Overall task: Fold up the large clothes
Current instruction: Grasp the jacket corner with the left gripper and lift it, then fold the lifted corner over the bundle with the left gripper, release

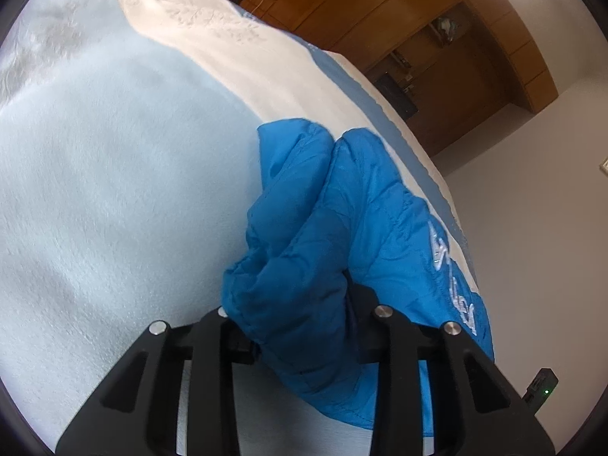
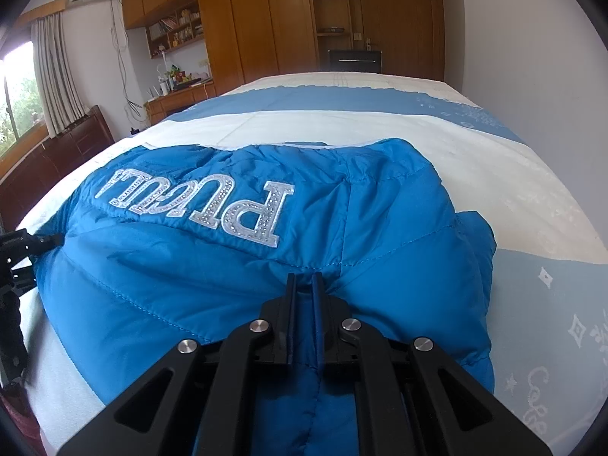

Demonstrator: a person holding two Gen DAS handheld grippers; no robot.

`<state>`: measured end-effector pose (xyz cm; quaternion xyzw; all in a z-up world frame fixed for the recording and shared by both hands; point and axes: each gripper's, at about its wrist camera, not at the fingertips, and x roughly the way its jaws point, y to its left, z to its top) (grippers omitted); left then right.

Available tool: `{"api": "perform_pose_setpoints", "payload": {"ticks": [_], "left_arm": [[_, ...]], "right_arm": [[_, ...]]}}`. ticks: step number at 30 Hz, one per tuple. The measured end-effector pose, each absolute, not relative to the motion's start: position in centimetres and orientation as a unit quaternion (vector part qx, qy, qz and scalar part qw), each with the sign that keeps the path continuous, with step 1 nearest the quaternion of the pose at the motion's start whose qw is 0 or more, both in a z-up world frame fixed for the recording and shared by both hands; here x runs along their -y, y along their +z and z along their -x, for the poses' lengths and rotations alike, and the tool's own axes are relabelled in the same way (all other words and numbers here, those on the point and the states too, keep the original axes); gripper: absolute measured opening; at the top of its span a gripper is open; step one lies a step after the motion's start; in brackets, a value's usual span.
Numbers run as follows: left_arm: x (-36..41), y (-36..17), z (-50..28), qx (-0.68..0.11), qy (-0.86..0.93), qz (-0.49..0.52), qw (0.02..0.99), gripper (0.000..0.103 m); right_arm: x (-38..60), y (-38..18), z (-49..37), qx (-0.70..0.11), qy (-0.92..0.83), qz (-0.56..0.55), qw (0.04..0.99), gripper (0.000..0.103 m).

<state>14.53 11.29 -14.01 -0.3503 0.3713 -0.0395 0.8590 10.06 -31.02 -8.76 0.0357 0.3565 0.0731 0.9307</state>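
Note:
A bright blue puffer jacket (image 2: 228,266) with white sparkly lettering (image 2: 197,205) lies spread on the bed (image 2: 494,159). My right gripper (image 2: 304,285) is shut on a thin fold at the jacket's near edge, its two fingers almost together. In the left wrist view the jacket (image 1: 342,209) is bunched up at the bed's right edge. A thick fold fills my left gripper (image 1: 292,304), whose fingertips are mostly buried in the fabric. In the right wrist view the left gripper (image 2: 45,245) shows at the far left, at the jacket's side edge.
The bedspread (image 1: 114,190) has pale blue, white and darker blue bands. Wooden wardrobes (image 2: 258,19) and a door (image 2: 399,19) stand past the bed's far end. A desk (image 2: 178,95), a dark wooden headboard (image 2: 76,144) and a curtained window (image 2: 57,76) are at left. A white wall (image 1: 532,228) runs along the bed.

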Motion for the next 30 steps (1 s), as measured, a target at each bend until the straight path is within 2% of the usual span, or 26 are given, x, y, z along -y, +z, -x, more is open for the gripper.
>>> {"api": "perform_pose_setpoints", "payload": {"ticks": [3, 10, 20, 25, 30], "left_arm": [[-10.5, -12.4, -14.3, -0.363, -0.032, 0.322, 0.874, 0.027], [-7.1, -6.8, -13.6, -0.324, -0.034, 0.239, 0.915, 0.025], [4.5, 0.6, -13.0, -0.257, -0.107, 0.087, 0.956, 0.025], [11.1, 1.4, -12.8, -0.251, -0.165, 0.026, 0.954, 0.025], [16.0, 0.0, -13.0, -0.268, -0.213, -0.012, 0.940, 0.025]], "right_arm": [[31.0, -8.0, -9.4, -0.350, 0.079, -0.035, 0.933, 0.011], [32.0, -3.9, -7.3, -0.328, 0.107, -0.053, 0.937, 0.011], [37.1, 2.0, -4.8, -0.324, 0.093, -0.098, 0.937, 0.011], [37.9, 3.0, -4.0, -0.324, 0.094, -0.102, 0.936, 0.011], [38.7, 2.4, -4.0, -0.330, 0.087, -0.110, 0.934, 0.011]]}}
